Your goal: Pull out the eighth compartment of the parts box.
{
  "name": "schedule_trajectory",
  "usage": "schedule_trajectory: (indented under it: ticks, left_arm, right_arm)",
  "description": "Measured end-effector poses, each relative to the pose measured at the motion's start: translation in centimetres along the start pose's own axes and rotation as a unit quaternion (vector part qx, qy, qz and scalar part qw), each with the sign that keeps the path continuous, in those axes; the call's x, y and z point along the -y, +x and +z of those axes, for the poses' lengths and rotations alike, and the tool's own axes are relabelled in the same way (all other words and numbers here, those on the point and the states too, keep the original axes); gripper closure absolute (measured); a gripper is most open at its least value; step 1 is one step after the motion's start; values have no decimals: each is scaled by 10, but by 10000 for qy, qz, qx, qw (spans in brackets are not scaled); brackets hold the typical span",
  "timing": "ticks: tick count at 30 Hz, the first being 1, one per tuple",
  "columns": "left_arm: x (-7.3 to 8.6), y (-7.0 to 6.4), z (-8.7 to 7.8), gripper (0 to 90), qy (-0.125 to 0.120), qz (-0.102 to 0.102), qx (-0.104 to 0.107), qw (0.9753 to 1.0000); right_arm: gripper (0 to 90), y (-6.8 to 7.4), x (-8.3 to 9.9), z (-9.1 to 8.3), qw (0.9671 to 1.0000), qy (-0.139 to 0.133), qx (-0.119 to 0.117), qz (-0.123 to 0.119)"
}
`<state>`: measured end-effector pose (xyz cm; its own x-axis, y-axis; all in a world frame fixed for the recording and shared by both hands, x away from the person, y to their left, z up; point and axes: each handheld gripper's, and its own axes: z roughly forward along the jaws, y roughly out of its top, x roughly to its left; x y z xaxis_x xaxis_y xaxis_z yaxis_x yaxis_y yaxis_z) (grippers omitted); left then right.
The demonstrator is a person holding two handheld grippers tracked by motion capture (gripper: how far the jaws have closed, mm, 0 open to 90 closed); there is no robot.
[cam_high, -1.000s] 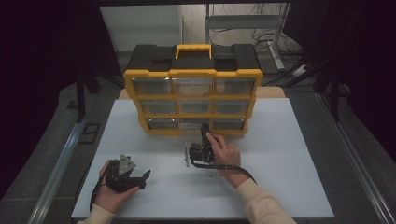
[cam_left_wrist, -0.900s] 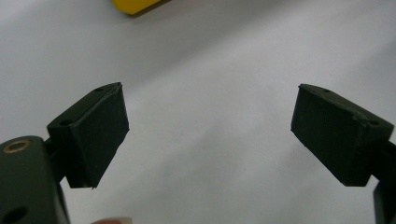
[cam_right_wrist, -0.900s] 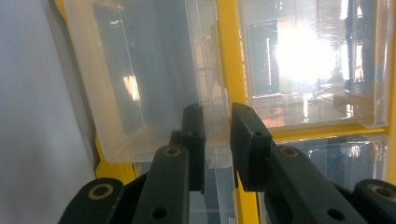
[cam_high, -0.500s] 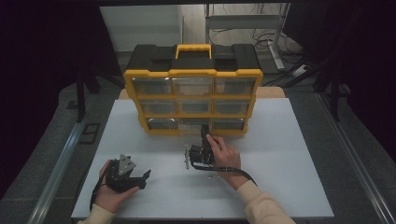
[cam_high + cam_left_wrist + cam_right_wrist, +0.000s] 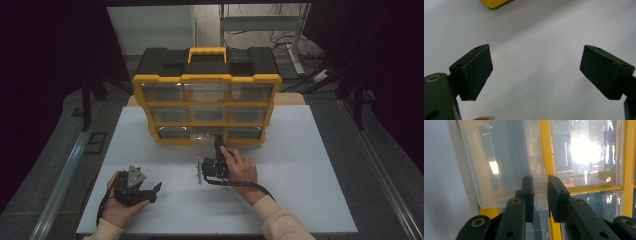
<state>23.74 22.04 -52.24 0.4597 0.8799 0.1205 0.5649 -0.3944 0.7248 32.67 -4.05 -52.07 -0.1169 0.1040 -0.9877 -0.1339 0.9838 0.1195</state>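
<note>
White tabletop (image 5: 310, 165) carries a yellow-and-black plastic organiser case with clear drawers (image 5: 207, 95) standing upright near its far edge, bare surface lying open on both sides. Right gripper (image 5: 541, 192) pinches the front lip of a clear plastic drawer (image 5: 506, 162) in the case's bottom row. Left gripper (image 5: 536, 72), jaws spread wide, rests near the table's front-left edge, well apart from the case.

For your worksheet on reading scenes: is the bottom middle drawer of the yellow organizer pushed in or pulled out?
Pulled out partway. The clear drawer juts past the yellow organizer frame, with the right gripper fingers closed on its front lip.
</note>
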Motion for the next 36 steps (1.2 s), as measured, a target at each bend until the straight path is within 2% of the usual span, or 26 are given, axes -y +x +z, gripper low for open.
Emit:
schedule_trajectory:
  ticks: [36]
  left_arm:
    - [0,0,0,115,-24,5,-8,10000]
  right_arm:
    - [764,1,3,-14,10000,-67,-20,-66]
